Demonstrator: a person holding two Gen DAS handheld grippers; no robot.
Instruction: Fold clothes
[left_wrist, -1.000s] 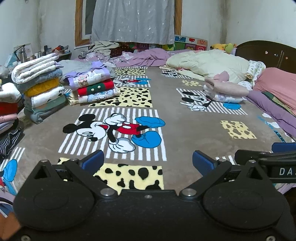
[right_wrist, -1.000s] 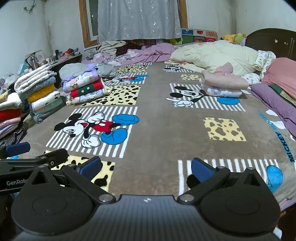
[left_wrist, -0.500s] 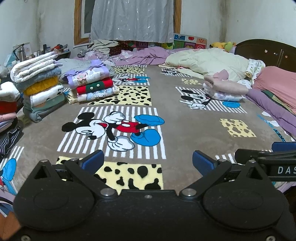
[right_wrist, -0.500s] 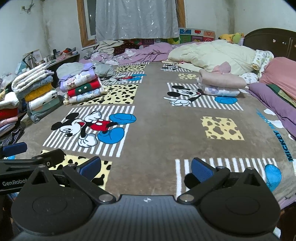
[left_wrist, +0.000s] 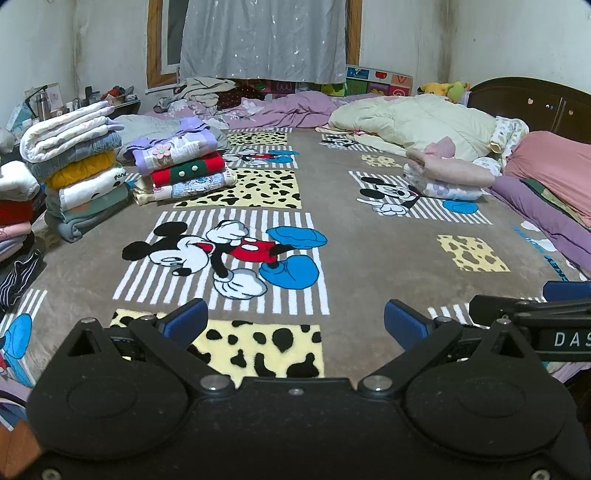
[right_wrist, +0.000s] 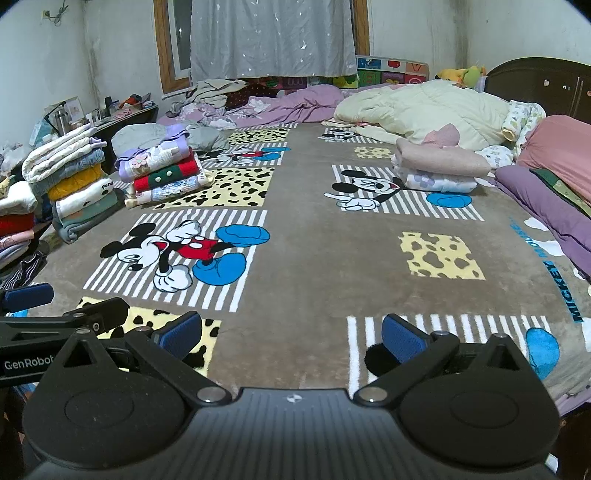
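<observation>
I'm holding L tongs (left_wrist: 293, 323) & R tongs (right_wrist: 291, 334) wide, empty, hovering over blanket (left_wrist: 351, 236); folded stacks (left_wrist: 181, 166) sitting far left.

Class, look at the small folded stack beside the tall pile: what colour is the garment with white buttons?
The buttoned garment is red with a green band, clearest in the left wrist view.

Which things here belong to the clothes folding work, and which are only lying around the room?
For the job:
folded stack with the red layer
tall folded pile
pink folded stack
unfolded heap by the window
left gripper, open
right gripper, open

Just lying about:
cream quilt
plush toy
curtain
</observation>
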